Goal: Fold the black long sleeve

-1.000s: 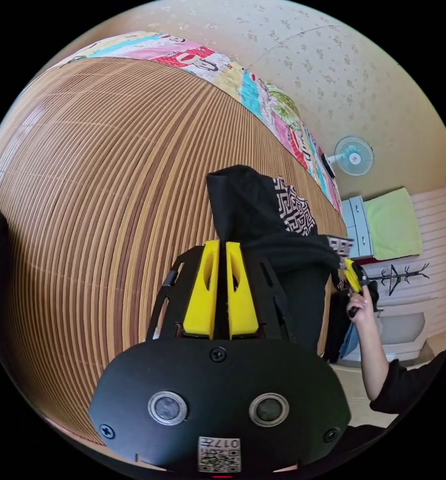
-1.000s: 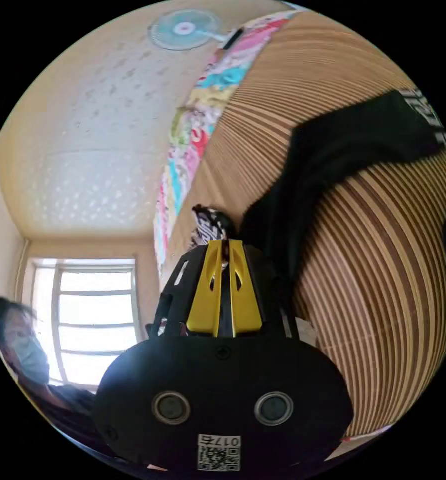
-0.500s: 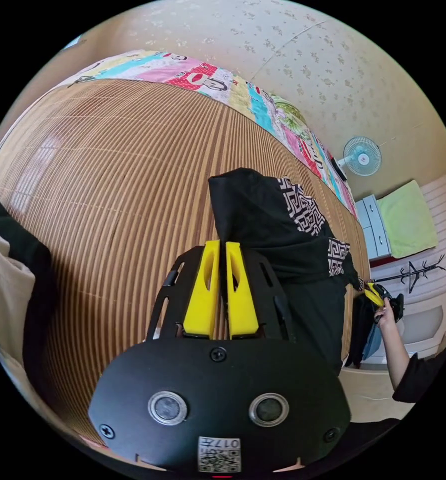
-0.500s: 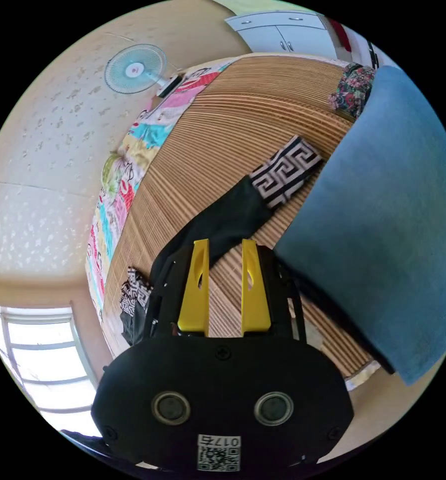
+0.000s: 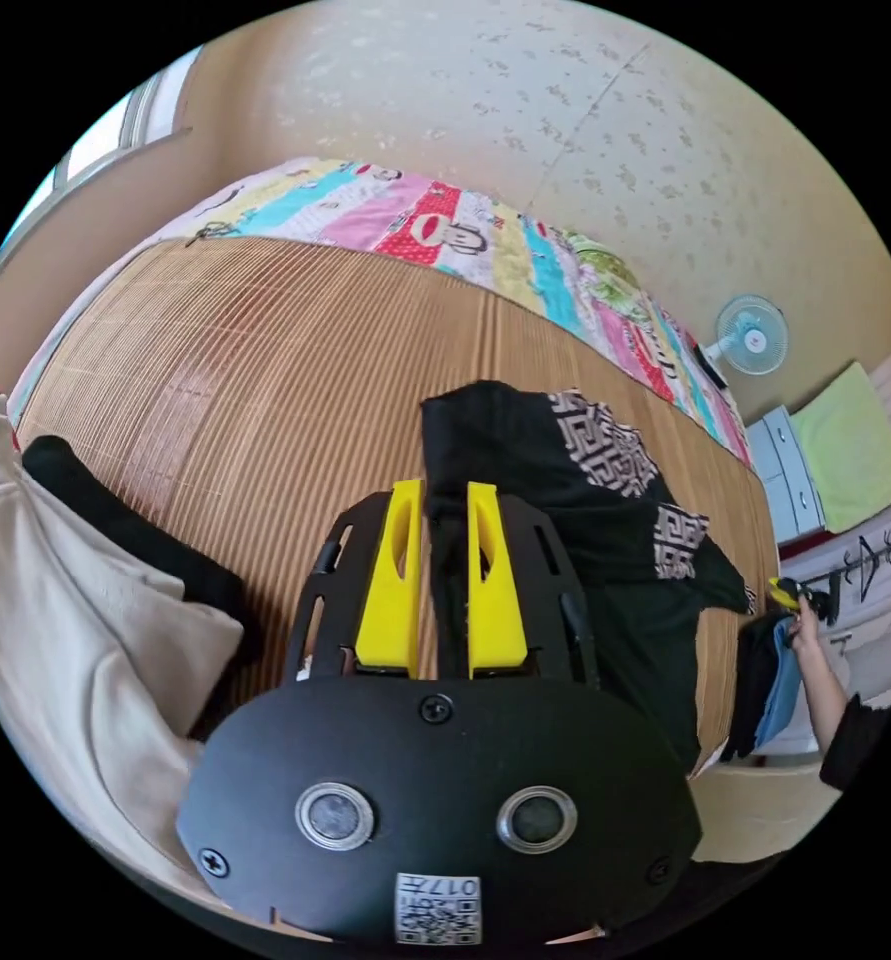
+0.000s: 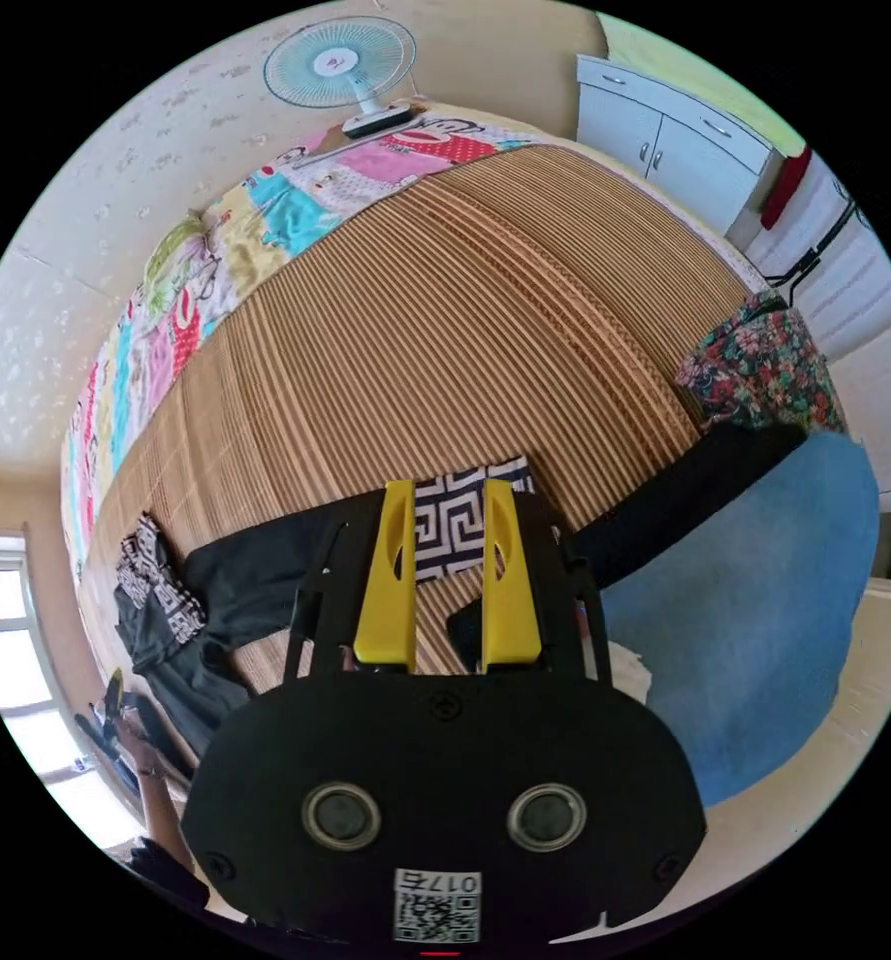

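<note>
The black long sleeve (image 5: 585, 500) lies bunched on the bamboo mat (image 5: 215, 380), its key-patterned bands facing up. My left gripper (image 5: 445, 490) sits at the garment's near edge with its jaws slightly parted and black cloth running between them. In the right gripper view the garment's body (image 6: 225, 590) lies at the left, and one sleeve stretches to a patterned cuff (image 6: 460, 525). My right gripper (image 6: 448, 490) hovers open just over that cuff. The left gripper (image 6: 115, 700) and the hand holding it appear at the lower left. The right gripper (image 5: 790, 595) appears far right beside the mat's edge.
A blue garment (image 6: 755, 620) lies over a black one (image 6: 685, 490) at the mat's (image 6: 465, 300) edge, with floral cloth (image 6: 765, 365) behind. A cream garment (image 5: 65, 600) lies at the left. A patchwork quilt (image 5: 435, 215), fan (image 6: 340, 60) and white cabinet (image 6: 665, 140) border the bed.
My right gripper opened and let go of the black cloth; the sleeve now lies flat on the mat under it. My left jaws have parted a little, and the garment has settled lower.
</note>
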Action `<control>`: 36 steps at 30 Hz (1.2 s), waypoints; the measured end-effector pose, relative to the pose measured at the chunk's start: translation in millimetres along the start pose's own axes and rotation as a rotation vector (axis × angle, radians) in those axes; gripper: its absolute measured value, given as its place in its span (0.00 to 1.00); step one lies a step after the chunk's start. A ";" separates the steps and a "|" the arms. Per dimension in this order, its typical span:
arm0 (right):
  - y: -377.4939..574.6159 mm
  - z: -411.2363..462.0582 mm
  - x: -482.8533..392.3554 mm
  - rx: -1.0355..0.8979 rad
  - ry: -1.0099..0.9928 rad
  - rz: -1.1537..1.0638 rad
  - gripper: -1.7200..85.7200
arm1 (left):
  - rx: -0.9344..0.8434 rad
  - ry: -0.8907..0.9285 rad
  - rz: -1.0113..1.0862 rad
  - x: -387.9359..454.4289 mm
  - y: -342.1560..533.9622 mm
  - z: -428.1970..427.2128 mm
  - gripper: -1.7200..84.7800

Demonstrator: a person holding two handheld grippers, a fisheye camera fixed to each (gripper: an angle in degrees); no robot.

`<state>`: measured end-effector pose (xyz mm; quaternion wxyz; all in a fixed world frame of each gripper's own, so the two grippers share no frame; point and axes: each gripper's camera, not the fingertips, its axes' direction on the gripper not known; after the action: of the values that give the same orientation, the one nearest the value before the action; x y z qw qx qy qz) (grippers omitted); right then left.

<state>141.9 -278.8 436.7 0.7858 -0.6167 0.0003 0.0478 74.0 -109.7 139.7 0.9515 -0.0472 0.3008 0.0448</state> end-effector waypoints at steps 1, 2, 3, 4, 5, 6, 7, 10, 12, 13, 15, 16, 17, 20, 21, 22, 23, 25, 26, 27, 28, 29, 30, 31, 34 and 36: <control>-15.0 3.7 -1.1 -0.035 0.058 -0.021 0.15 | -0.007 0.031 0.022 12.9 15.4 -3.6 0.11; -31.5 9.2 0.9 -0.073 0.119 -0.033 0.15 | -0.014 0.047 0.031 19.2 23.7 -4.3 0.11; -40.2 13.2 3.5 -0.099 0.148 -0.034 0.15 | -0.034 0.080 0.047 31.4 39.9 -3.8 0.11; -58.2 24.0 12.0 -0.184 0.182 -0.022 0.16 | -0.058 0.111 0.068 43.5 55.7 -2.1 0.11; -72.2 34.5 21.6 -0.258 0.184 -0.013 0.17 | -0.069 0.121 0.084 49.3 62.7 -1.2 0.11; -77.2 40.2 26.3 -0.294 0.179 -0.008 0.17 | -0.085 0.113 0.123 59.9 74.8 -0.8 0.11; -84.1 54.1 33.4 -0.378 0.146 -0.016 0.18 | -0.085 0.072 0.147 67.3 84.5 -2.0 0.11; -90.3 60.4 37.6 -0.443 0.152 -0.053 0.15 | -0.055 0.025 0.119 68.4 98.0 -6.0 0.10; -90.3 56.3 30.0 -0.486 0.123 -0.123 0.07 | -0.037 0.049 0.089 61.6 100.3 -8.7 0.10; -88.7 42.4 23.6 -0.461 0.117 -0.144 0.06 | -0.028 0.062 0.061 54.8 100.1 -11.5 0.10; -84.1 4.0 9.6 -0.361 0.040 -0.175 0.05 | -0.006 0.085 0.033 43.4 97.9 -18.6 0.10; -78.4 -30.8 -0.8 -0.275 -0.042 -0.187 0.05 | 0.012 0.094 0.026 36.0 95.5 -24.9 0.10; -69.4 -70.1 -10.2 -0.184 -0.167 -0.191 0.05 | 0.023 0.093 0.020 31.9 93.9 -28.6 0.10; -35.7 -158.6 -41.2 -0.006 -0.508 -0.260 0.04 | 0.104 0.096 -0.059 7.6 87.0 -50.4 0.10; -27.5 -172.9 -48.9 0.028 -0.554 -0.272 0.04 | 0.141 0.134 -0.095 -2.3 84.9 -57.4 0.10; -10.2 -196.5 -67.6 0.083 -0.657 -0.314 0.04 | 0.174 0.188 -0.135 -12.0 83.2 -62.6 0.10; 6.7 -211.0 -92.6 0.101 -0.761 -0.376 0.04 | 0.192 0.219 -0.153 -16.4 82.6 -64.6 0.10; 31.0 -212.0 -138.6 0.057 -0.889 -0.462 0.04 | 0.239 0.349 -0.179 -27.6 79.6 -67.0 0.11; 48.1 -200.4 -173.8 -0.010 -0.980 -0.523 0.04 | 0.242 0.379 -0.176 -29.2 78.5 -66.0 0.12; 57.0 -191.8 -191.9 -0.047 -1.023 -0.556 0.05 | 0.234 0.436 -0.165 -31.7 75.7 -61.9 0.13; 75.8 -169.6 -228.9 -0.121 -1.097 -0.643 0.05 | 0.215 0.488 -0.152 -33.8 73.0 -56.1 0.14; 92.5 -143.4 -259.8 -0.219 -1.144 -0.724 0.05 | 0.204 0.515 -0.145 -34.8 71.8 -53.0 0.15; 99.4 -129.9 -271.0 -0.275 -1.153 -0.747 0.05 | 0.180 0.559 -0.132 -37.2 69.7 -47.5 0.15; 110.1 -106.9 -281.4 -0.365 -1.165 -0.746 0.05 | 0.159 0.591 -0.124 -40.4 68.0 -43.5 0.16; 121.7 -84.6 -258.2 -0.373 -1.180 -0.739 0.05 | 0.106 0.632 -0.108 -51.1 63.4 -36.7 0.17; 122.4 -75.6 -230.6 -0.339 -1.033 -0.694 0.06 | 0.082 0.616 -0.112 -59.2 59.9 -33.2 0.17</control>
<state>-92.5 -340.6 313.7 0.5459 -0.5941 -0.5852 0.0809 0.0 -57.5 143.0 0.8177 -0.0367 0.5733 -0.0360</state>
